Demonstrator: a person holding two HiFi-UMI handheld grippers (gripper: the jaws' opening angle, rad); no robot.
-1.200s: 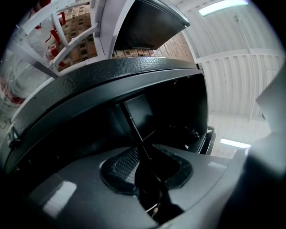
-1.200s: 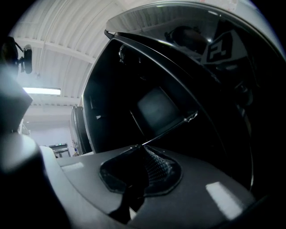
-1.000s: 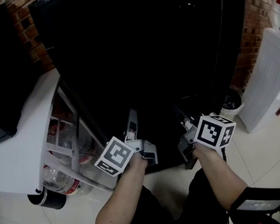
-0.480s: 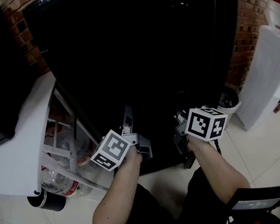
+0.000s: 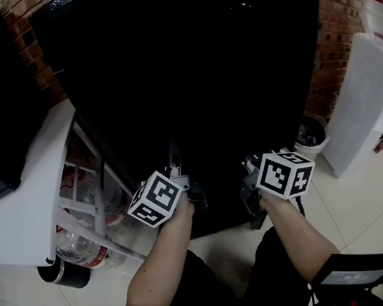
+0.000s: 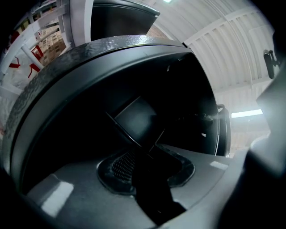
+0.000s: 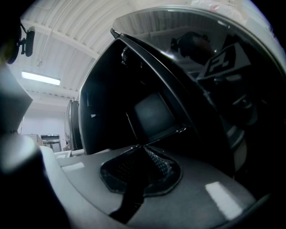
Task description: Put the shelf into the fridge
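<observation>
The fridge [image 5: 189, 54] is a black cabinet standing open, its inside dark. Both grippers reach into its lower front. The shelf [image 6: 136, 120] is a thin dark glass pane; in the head view it is lost in the dark. One of its corners runs down into my left gripper [image 6: 145, 154], whose jaws are opening, with a dark gap around the edge. Seen from the head, the left gripper [image 5: 175, 160] points into the fridge. My right gripper [image 7: 143, 150] is shut, and the shelf [image 7: 154, 114] ends at its pinch point. The right gripper [image 5: 251, 168] sits beside the left.
The white fridge door [image 5: 33, 204] hangs open at the left, with bottles [image 5: 83, 246] in its racks. A white appliance [image 5: 365, 105] and a small bin [image 5: 312, 137] stand at the right by a brick wall [image 5: 344, 21]. The floor is pale tile.
Both grippers have shifted slightly deeper toward the fridge. The right marker cube has moved a little left. The open door has not moved.
</observation>
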